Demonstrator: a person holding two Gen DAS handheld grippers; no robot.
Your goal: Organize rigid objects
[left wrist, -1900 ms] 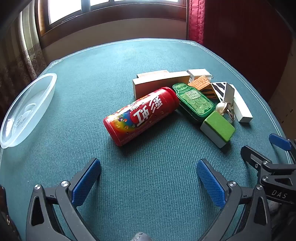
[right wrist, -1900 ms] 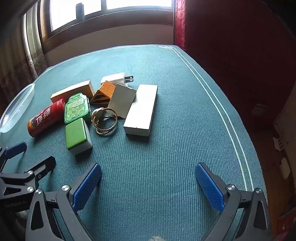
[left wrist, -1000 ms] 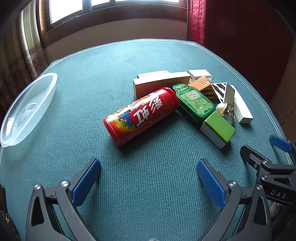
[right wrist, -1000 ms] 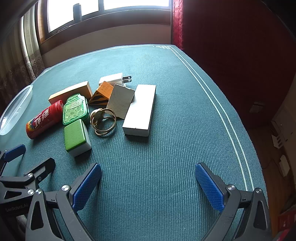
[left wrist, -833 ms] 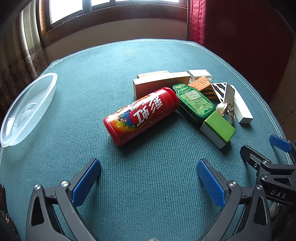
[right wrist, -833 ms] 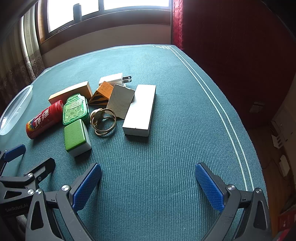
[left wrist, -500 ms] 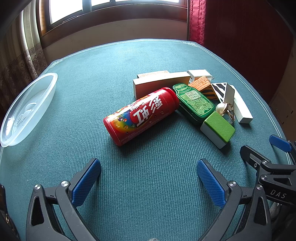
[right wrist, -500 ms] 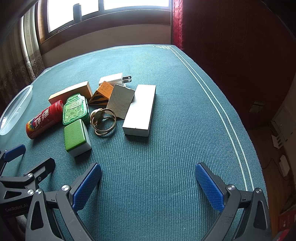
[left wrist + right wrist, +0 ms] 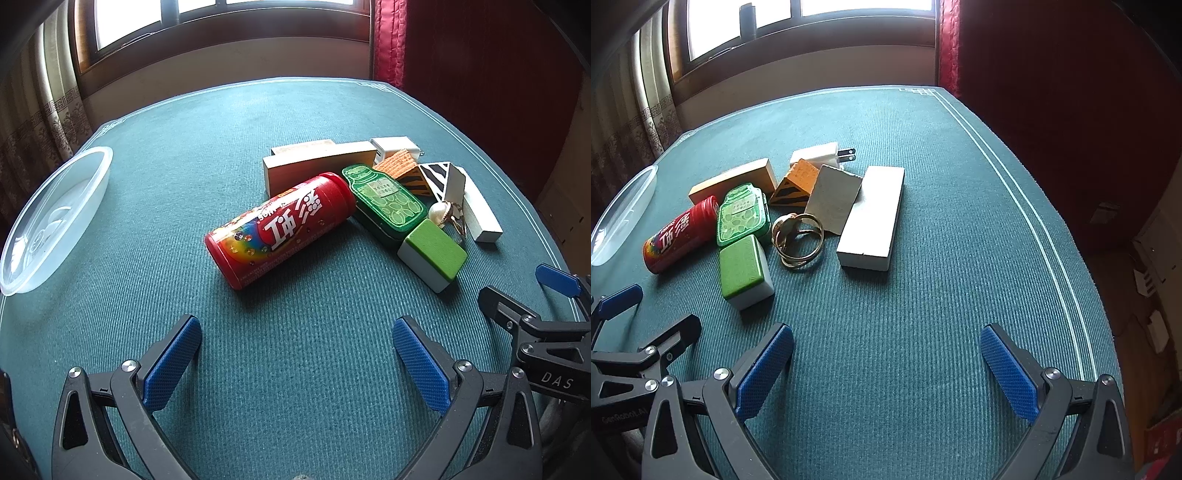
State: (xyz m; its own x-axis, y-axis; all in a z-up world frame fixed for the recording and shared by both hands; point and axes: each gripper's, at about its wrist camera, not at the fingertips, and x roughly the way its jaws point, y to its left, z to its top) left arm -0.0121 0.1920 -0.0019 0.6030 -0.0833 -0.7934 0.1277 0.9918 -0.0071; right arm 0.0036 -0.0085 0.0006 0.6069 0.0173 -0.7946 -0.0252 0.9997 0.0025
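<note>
Nothing sorted yet: left gripper (image 9: 297,354) and right gripper (image 9: 886,354) both hover spread wide and empty, while the red can (image 9: 279,229), green tin (image 9: 384,199) and blocks sit clustered right of the empty clear tub (image 9: 55,218).

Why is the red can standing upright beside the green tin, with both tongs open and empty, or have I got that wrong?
One detail is off: the red can lies on its side, not upright, as the left wrist view shows. It is beside the green tin, and the left tongs and right tongs are open and empty.
</note>
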